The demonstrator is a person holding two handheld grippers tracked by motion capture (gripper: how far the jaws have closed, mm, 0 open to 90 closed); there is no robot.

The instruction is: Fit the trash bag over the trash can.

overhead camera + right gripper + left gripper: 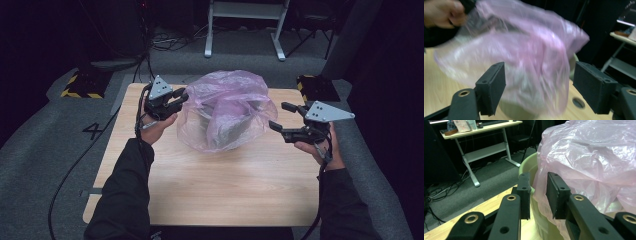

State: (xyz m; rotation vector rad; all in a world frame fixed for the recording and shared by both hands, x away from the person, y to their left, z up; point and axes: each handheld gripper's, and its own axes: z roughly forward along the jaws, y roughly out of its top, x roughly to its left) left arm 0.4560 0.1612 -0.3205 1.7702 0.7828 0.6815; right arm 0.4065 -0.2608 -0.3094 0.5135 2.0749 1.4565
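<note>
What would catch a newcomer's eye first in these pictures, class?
A crinkled pink bag billows over a green bin at the middle of the wooden table. The left claw sits at the bag's left edge, jaws narrowed astride the bin's rim and the plastic there. The right claw hovers open off the bag's right side.

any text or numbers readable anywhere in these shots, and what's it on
"4": a dark mark on the grey floor left of the table, at; it reads like a 4, though roughly drawn.
Printed items on the far desk in the left gripper view: too small and blurred to read.
No lettering shows on the pink plastic bag, the green bin under it, or either tool.
</note>
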